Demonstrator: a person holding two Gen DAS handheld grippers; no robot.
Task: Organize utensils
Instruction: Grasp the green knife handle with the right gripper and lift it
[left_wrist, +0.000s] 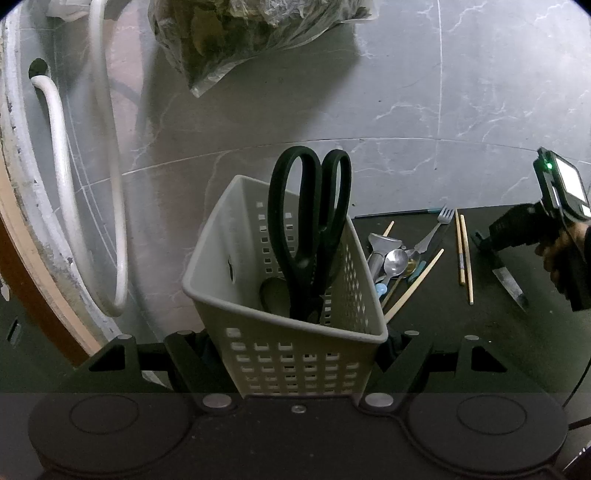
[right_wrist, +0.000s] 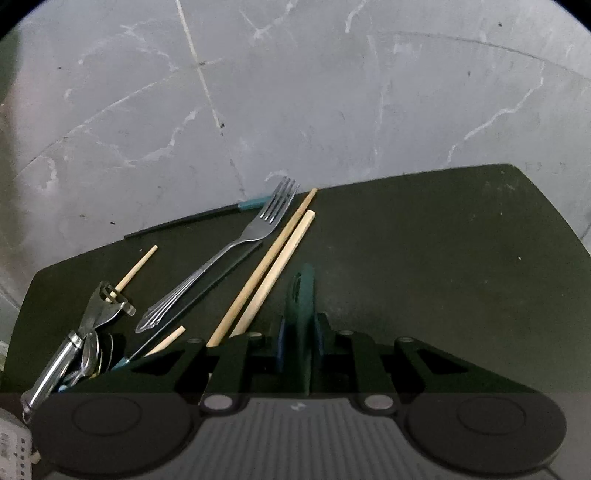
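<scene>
Left gripper (left_wrist: 295, 354) is clamped on the near wall of the perforated caddy (left_wrist: 236, 236), which stands at the left edge of the dark table (left_wrist: 443, 325) and holds black scissors (left_wrist: 310, 221), handles up. Right gripper (right_wrist: 300, 332) has its jaws pinched on the dark teal handle of a knife (left_wrist: 511, 284), whose blade lies on the table's right side. Loose utensils lie between them: fork (right_wrist: 229, 251), a pair of chopsticks (right_wrist: 273, 266), and a pile of spoons (left_wrist: 395, 262) just right of the caddy.
</scene>
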